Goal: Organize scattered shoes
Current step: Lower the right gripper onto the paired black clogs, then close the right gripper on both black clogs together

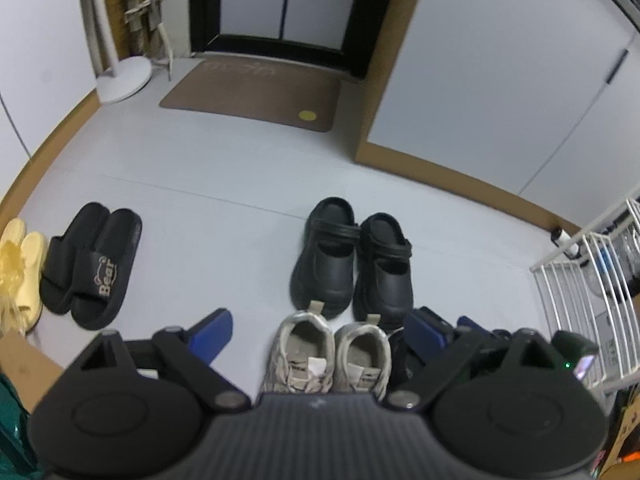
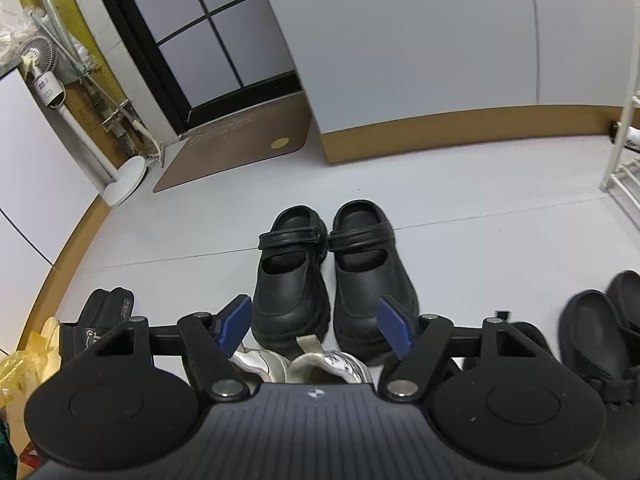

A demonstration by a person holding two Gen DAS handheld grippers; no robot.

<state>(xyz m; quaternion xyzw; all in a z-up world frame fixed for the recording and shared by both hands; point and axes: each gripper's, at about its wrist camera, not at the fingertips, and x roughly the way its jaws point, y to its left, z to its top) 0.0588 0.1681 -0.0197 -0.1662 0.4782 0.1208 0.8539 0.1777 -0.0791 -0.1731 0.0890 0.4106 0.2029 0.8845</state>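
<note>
A pair of black clogs (image 1: 352,260) stands side by side on the grey floor, also in the right wrist view (image 2: 332,272). A pair of beige sneakers (image 1: 328,354) stands just in front of them, partly hidden under the gripper in the right wrist view (image 2: 304,362). Black "Bear" slides (image 1: 90,264) and yellow slippers (image 1: 22,272) lie at the left. Another dark pair (image 2: 600,328) lies at the right. My left gripper (image 1: 320,334) is open and empty above the sneakers. My right gripper (image 2: 316,326) is open and empty over the sneakers and the clogs' toes.
A brown doormat (image 1: 256,94) lies before a dark door (image 1: 280,8) at the back. A white fan stand (image 1: 120,76) is at the back left. A white wire rack (image 1: 588,292) stands at the right. A cardboard box (image 1: 28,364) is at the near left.
</note>
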